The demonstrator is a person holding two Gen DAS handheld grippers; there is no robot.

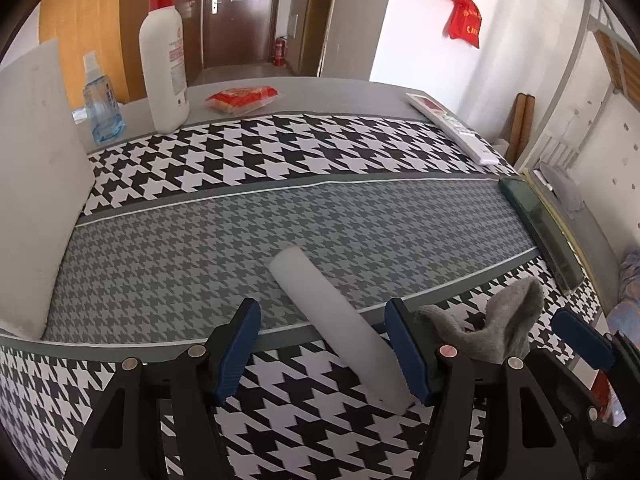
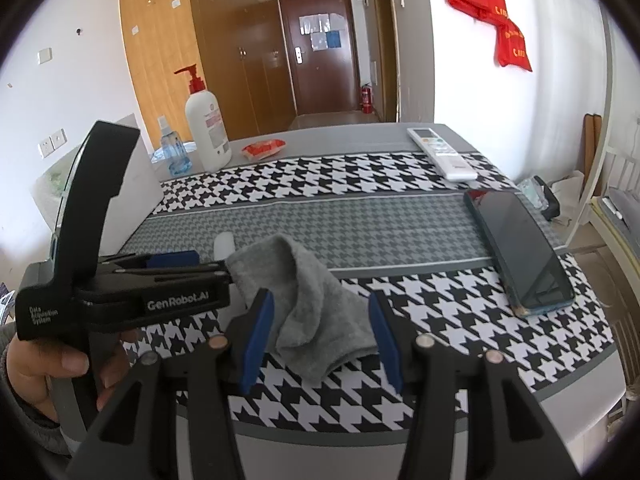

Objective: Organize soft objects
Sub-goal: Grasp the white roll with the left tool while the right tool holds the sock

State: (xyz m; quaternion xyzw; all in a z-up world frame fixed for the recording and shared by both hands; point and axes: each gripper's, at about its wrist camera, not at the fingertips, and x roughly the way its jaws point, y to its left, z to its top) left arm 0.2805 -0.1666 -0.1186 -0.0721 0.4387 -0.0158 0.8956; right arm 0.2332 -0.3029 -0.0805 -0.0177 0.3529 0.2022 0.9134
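Note:
A white foam cylinder point(image 1: 336, 320) lies on the houndstooth table cloth, its near end between the open jaws of my left gripper point(image 1: 324, 320). Only its far tip point(image 2: 224, 245) shows in the right wrist view, behind the left gripper's body point(image 2: 120, 292). A crumpled grey sock point(image 2: 312, 312) lies just right of the cylinder, between the open jaws of my right gripper point(image 2: 320, 332). The sock also shows at the right of the left wrist view point(image 1: 504, 324). Neither gripper is closed on anything.
A white foam block point(image 1: 36, 184) stands at the table's left edge. At the back are a pump bottle point(image 1: 164, 64), a spray bottle point(image 1: 100, 104) and a red snack packet point(image 1: 240, 98). A white remote point(image 2: 442, 152) and a dark phone point(image 2: 520, 248) lie at the right.

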